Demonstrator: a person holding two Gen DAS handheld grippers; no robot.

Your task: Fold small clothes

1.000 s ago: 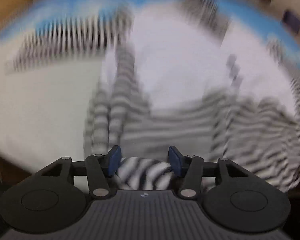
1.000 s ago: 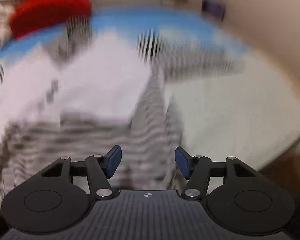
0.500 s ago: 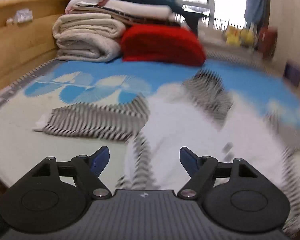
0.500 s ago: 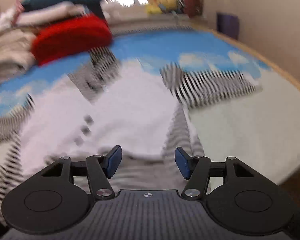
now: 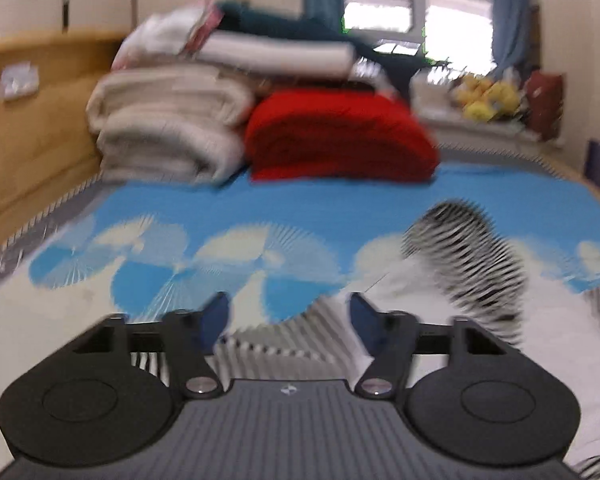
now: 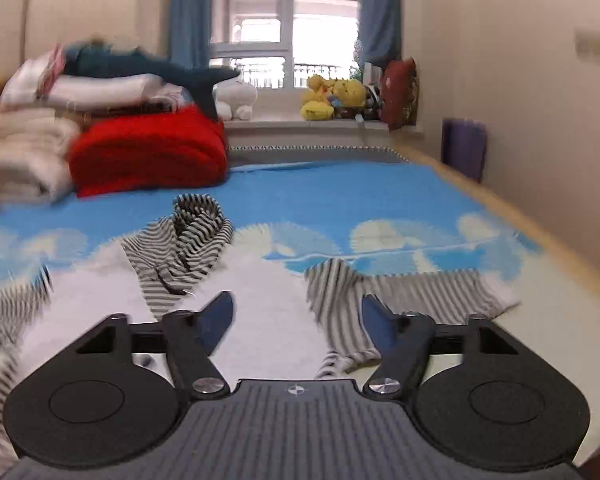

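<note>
Lying spread on the bed (image 6: 380, 196), the striped garment (image 6: 260, 312) sits ahead of both grippers. The left gripper (image 5: 288, 314) has just been closing but stands apart, empty. The right gripper (image 6: 296, 314) has been opening, nothing between its jaws.

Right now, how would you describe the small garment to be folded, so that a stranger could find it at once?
Look at the bed with the blue cloud sheet. The garment lies spread flat on its near part, in front of the red blanket. Unlike the plain folded bedding, it has a white body with grey-striped sleeves and hood.
</note>
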